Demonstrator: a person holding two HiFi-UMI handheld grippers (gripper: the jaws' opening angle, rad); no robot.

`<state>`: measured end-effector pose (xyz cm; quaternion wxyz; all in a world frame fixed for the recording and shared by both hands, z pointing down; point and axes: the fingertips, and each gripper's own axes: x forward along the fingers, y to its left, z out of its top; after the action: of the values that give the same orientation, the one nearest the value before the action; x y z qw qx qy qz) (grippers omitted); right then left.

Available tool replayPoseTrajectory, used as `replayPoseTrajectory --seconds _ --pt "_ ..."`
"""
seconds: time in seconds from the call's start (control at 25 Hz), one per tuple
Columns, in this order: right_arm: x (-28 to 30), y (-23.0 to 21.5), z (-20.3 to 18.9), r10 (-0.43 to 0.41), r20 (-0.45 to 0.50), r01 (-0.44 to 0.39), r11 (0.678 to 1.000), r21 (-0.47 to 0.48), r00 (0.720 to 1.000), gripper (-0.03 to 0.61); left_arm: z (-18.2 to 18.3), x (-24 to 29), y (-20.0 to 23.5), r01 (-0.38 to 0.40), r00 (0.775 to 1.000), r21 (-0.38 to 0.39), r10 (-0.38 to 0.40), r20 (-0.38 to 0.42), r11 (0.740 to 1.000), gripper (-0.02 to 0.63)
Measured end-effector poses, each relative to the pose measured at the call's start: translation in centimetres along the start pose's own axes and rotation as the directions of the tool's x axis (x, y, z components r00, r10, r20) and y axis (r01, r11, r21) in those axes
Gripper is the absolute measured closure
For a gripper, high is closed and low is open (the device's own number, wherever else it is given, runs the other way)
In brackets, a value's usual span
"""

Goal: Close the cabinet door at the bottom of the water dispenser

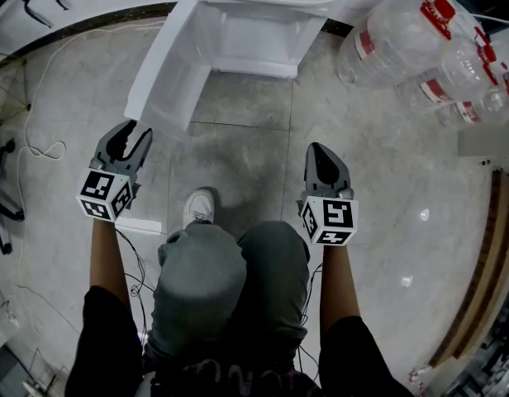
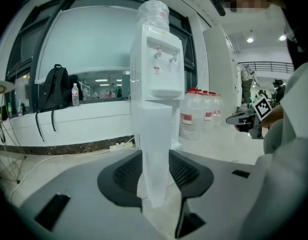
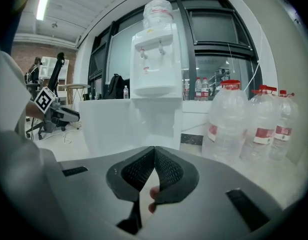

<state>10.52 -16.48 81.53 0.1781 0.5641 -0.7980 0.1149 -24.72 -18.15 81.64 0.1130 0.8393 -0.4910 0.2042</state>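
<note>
Looking down past grey-trousered knees (image 1: 230, 279) and one white shoe (image 1: 199, 207) onto a pale tiled floor (image 1: 238, 155), facing the white water dispenser (image 1: 254, 15).

Holding the left tool (image 1: 130, 132) with its jaws spread wide, right at the free edge of the cabinet door (image 1: 168, 73). In the left gripper view, showing that door edge standing upright between the two ribbed pads, close to both, with no clear squeeze on it.

Holding the right tool (image 1: 316, 151) over bare floor, below and to the right of the door and well apart from it. Showing jaws closed tip to tip with nothing between them, only a person's finger (image 3: 153, 194) peeking behind the gap in the right gripper view.

Finding the cabinet door swung wide open at the base of the dispenser, sticking out toward the person on the left side of the head view, the compartment behind it exposed.

Noting large water bottles (image 1: 395, 40) with red labels grouped just to the right of the dispenser, and a white cable (image 1: 31, 135) trailing across the floor at far left.
</note>
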Motion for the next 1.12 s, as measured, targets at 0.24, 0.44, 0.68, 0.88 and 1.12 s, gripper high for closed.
replayPoseTrajectory --seconds 0.24,0.44,0.68,0.88,1.12 --pt "0.1 -1.5 -1.6 -0.031 -0.018 0.031 0.999 0.02 0.999 0.566 -0.1 1.1 -1.1 0.054 0.998 0.017 -0.054 0.022 0.998 0.445" --pt "-0.2 -2.5 -2.2 -0.058 -0.025 0.059 0.998 0.03 0.998 0.565 0.4 2.0 -3.2 0.101 0.994 0.043 -0.103 0.031 0.994 0.443" --pt "-1.0 -3.1 -2.0 -0.091 -0.01 0.091 0.995 0.044 0.996 0.565 1.3 3.5 -6.9 0.193 0.979 0.107 -0.199 0.047 0.975 0.471" --pt "-2.1 -4.1 -3.0 -0.123 -0.03 0.124 0.992 0.032 0.992 0.565 2.5 5.5 -10.9 0.286 0.952 0.153 -0.298 0.063 0.946 0.471" --pt "-3.0 -6.0 -3.7 -0.177 -0.027 0.178 0.982 0.063 0.984 0.565 4.4 8.8 -15.4 0.392 0.907 0.207 -0.414 0.076 0.896 0.471"
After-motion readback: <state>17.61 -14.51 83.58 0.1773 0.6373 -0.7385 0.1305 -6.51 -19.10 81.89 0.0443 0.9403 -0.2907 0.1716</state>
